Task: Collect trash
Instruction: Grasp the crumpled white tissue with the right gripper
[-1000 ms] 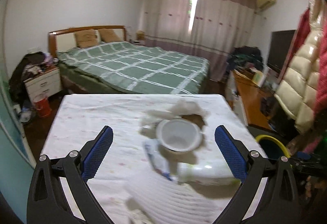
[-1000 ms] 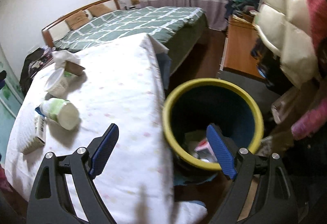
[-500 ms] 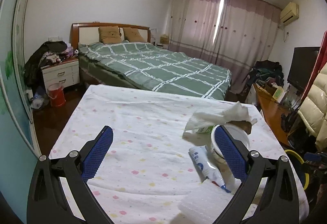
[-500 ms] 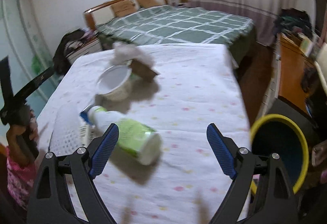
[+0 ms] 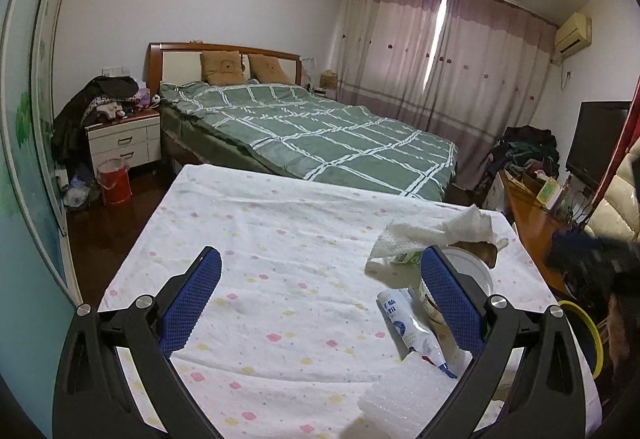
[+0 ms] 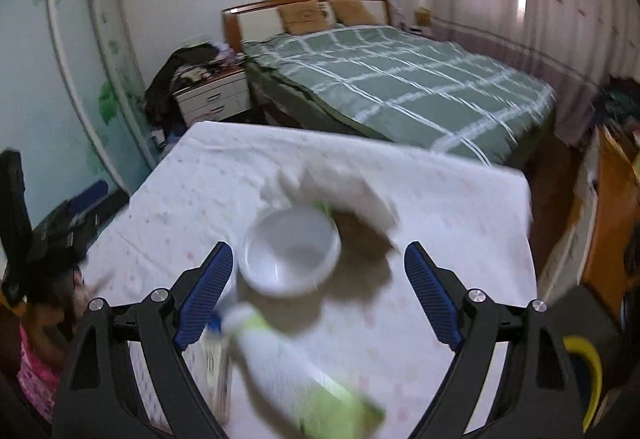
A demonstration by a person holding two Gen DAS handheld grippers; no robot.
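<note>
Trash lies on a table with a white flowered cloth. A white plastic cup lies with its mouth toward me, a crumpled white tissue and a brown scrap behind it. A white bottle with a green label lies in front, blurred. A flat white and blue tube and a white foam pad lie near the front. My right gripper is open and empty, just above the cup and bottle. My left gripper is open and empty over the cloth, left of the trash.
A yellow-rimmed bin stands on the floor right of the table; it also shows in the left wrist view. A green checked bed is beyond the table, a wooden desk at right, a nightstand at left.
My right gripper has swung left from over the bin to over the table and closed in on the cup and bottle. My left gripper has shifted left, off the trash.
</note>
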